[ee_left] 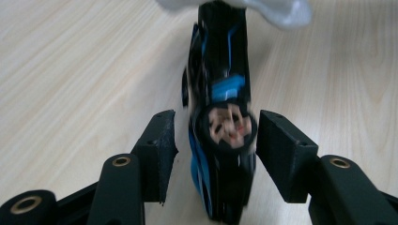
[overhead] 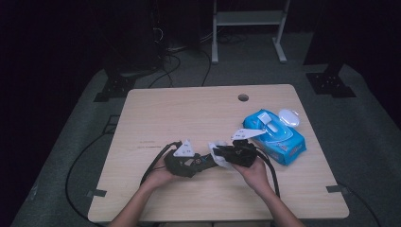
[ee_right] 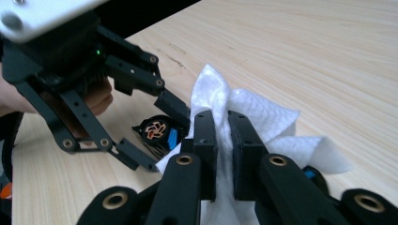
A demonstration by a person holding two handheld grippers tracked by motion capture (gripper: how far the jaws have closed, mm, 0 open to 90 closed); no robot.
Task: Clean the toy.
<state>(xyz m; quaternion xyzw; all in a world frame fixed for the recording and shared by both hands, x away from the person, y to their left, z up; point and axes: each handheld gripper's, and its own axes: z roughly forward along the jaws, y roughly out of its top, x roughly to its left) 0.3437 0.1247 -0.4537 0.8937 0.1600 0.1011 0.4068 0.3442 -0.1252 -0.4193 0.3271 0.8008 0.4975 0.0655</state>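
Wiping a small black toy car with blue stripes (ee_left: 220, 131), a person works two hand-held grippers close together near the front edge of a pale wooden table (overhead: 189, 113). The left gripper (ee_left: 213, 140) has its jaws spread to either side of the car; whether they touch it cannot be told through the blur, but they appear set to steady the toy on the tabletop. The right gripper (ee_right: 223, 140) has its jaws pressed together on a crumpled white wet wipe (ee_right: 253, 117), pinching a fold so the loose cloth drapes over the car's far end, a grip that likely lets the wipe be dragged along the body. An orange-spoked wheel (ee_right: 155, 129) faces the right gripper's camera, so the car appears to lie on its side between the left jaws.

Toward the table's right edge, well apart from the car, sits a blue plastic pack of wet wipes (overhead: 276, 137) with its white lid flipped open, near at hand for a fresh sheet. A round cable hole (overhead: 243, 98) pierces the table near its far edge. Grey carpet (overhead: 369, 142) surrounds the table; black cables (overhead: 170, 66) trail toward the dark far side, where a white metal frame (overhead: 248, 28) stands.
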